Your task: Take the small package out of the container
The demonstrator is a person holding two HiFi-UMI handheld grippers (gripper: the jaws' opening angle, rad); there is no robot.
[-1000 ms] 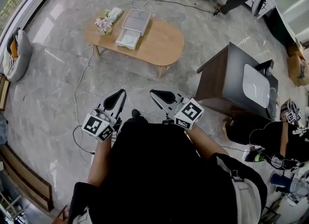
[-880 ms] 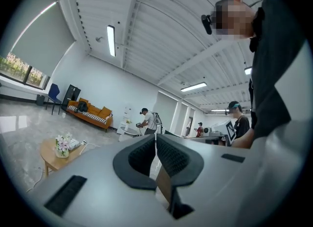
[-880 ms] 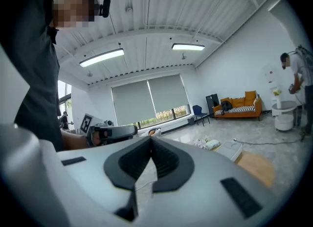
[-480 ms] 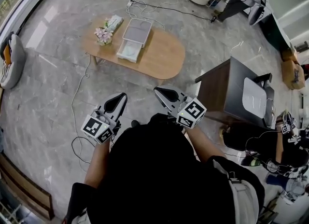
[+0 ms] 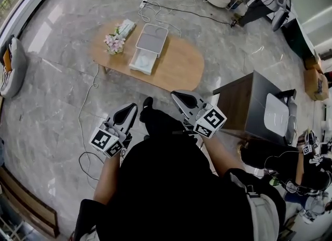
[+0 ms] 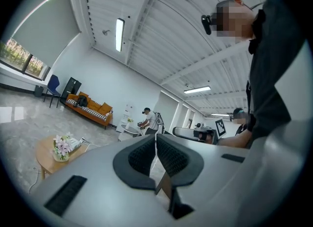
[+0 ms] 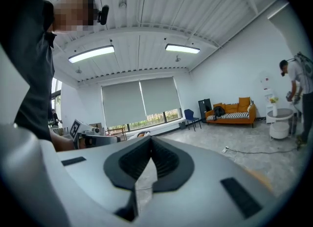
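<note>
No text, brand or number can be read anywhere. The left gripper (image 5: 130,109) and right gripper (image 5: 176,95) carry only black-and-white square markers (image 5: 106,141), without letters.

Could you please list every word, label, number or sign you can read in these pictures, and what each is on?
None can be read.
Cubes on left gripper and right gripper: black-and-white square marker patterns, no letters.
Pack beside the flowers on the oval table: print too small to read.

Bright room, ceiling strip lights (image 7: 91,54), soft shadows, sharp focus, fisheye-bent edges
</note>
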